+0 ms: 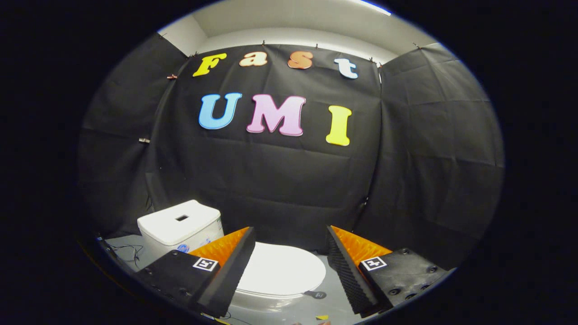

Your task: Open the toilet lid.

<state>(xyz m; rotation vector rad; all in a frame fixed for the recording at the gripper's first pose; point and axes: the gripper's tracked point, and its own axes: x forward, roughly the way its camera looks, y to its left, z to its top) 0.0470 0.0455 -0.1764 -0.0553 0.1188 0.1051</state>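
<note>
Currently, stage: the approach looks to be just starting, with nothing grasped yet.
Gripper: the hand-held gripper is sitting at the bottom centre of the frame, its two fingers spread wide apart and holding nothing; I judge they are being kept open so the lid's front edge can pass between them.
Lid: the smooth white oval plastic toilet lid is lying flat and closed on the bowl, showing in the gap between the fingers and just beyond them, lower centre.
Tank: the white boxy ceramic cistern is standing at lower left, beyond the left finger, so the hinge is probably lying on that side.
Floor: the grey floor is showing beside the bowl; a small dark tab is lying near the lid's rim.
Next: lowering toward the lid's free edge seems called for.
</note>
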